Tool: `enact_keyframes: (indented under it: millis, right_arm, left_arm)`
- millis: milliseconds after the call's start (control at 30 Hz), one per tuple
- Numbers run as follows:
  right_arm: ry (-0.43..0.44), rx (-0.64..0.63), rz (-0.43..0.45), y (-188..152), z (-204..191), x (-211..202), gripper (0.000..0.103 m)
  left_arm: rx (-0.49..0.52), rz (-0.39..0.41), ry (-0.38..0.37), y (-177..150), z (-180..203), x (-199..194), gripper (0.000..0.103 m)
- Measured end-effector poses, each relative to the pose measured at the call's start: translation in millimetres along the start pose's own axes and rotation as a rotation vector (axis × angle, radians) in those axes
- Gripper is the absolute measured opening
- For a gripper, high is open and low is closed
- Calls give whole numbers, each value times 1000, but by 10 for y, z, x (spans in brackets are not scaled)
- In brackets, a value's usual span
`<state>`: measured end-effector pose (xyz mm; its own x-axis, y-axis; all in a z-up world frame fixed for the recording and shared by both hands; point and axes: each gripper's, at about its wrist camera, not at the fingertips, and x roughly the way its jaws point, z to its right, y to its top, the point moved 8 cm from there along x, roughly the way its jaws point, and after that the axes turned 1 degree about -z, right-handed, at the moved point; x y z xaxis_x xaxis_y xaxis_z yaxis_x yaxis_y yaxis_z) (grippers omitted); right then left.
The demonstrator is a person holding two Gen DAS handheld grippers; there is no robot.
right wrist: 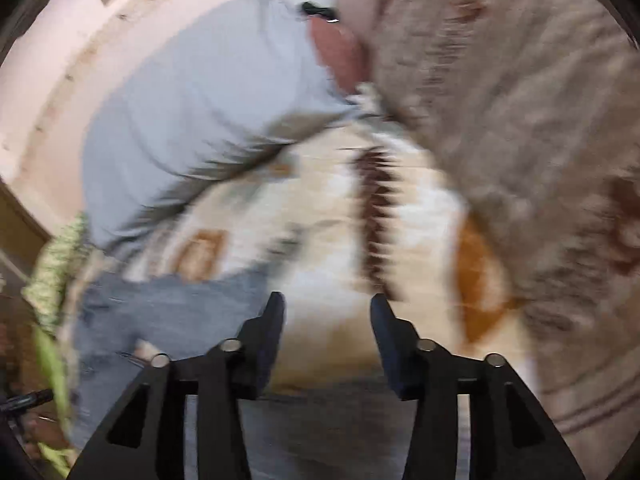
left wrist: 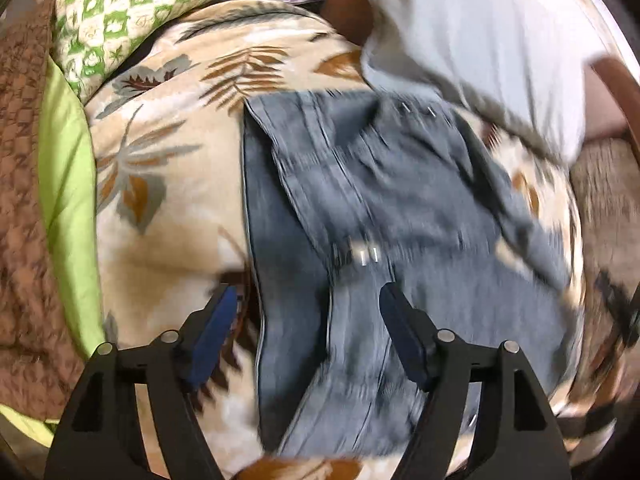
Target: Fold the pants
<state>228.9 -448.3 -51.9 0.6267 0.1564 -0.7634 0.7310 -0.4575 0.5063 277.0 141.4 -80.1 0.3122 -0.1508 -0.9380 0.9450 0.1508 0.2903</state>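
Grey-blue denim pants (left wrist: 360, 220) lie folded on a cream blanket with brown leaf prints (left wrist: 168, 208). My left gripper (left wrist: 308, 296) hovers above their near end, open, its blue pads apart and nothing pinched between them. In the right wrist view the pants (right wrist: 168, 304) show at the lower left, blurred. My right gripper (right wrist: 328, 304) is open over the blanket (right wrist: 332, 240), to the right of the denim, with nothing between its fingers.
A person in a pale grey shirt (left wrist: 480, 40) leans over the bed's far side. A green-and-white patterned pillow (left wrist: 132, 12) and a lime sheet (left wrist: 64, 184) lie at the left. A brown fuzzy blanket (right wrist: 520, 120) fills the right.
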Motion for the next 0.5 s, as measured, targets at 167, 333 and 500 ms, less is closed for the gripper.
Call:
enact_keyframes:
  millis: [167, 333, 500]
  right_arm:
    - [-16, -49, -130, -126, -339, 735, 57]
    - [20, -83, -210, -224, -488, 1149, 48]
    - [-32, -245, -145, 82, -698, 1026, 17]
  left_arm:
    - [-161, -73, -41, 232, -90, 502, 74]
    - [-210, -110, -95, 328, 22, 905, 74]
    - [-101, -72, -77, 483, 303, 900, 25]
